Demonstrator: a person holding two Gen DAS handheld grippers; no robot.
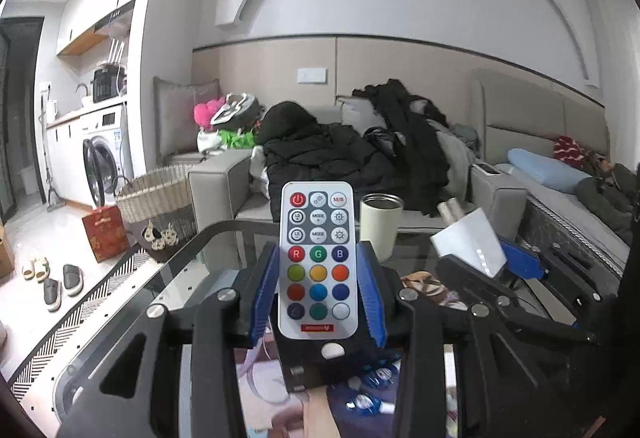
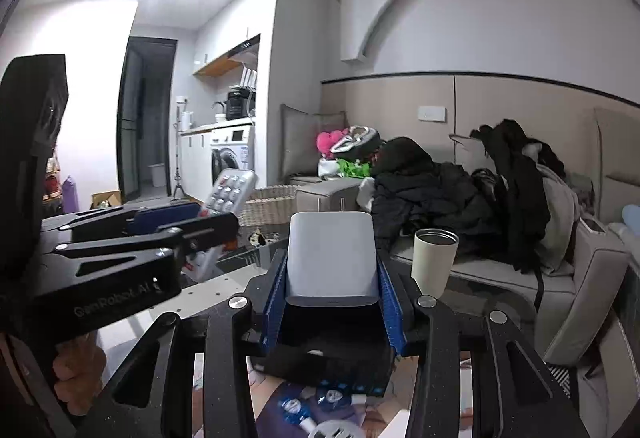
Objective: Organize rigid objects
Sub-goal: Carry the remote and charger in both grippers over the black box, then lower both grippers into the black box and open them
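My left gripper is shut on a white remote control with coloured buttons, held upright above the glass table. Its blue pads press the remote's two long sides. My right gripper is shut on a white plug-in charger, prongs pointing up. In the left wrist view the charger and the right gripper show at the right. In the right wrist view the remote and the left gripper show at the left. A hand grips the left tool's handle.
A cream tumbler stands on the table's far side. Below the grippers lie a black box and blue-and-white small items. Beyond are a grey sofa heaped with dark clothes, a wicker basket, a red bag and slippers.
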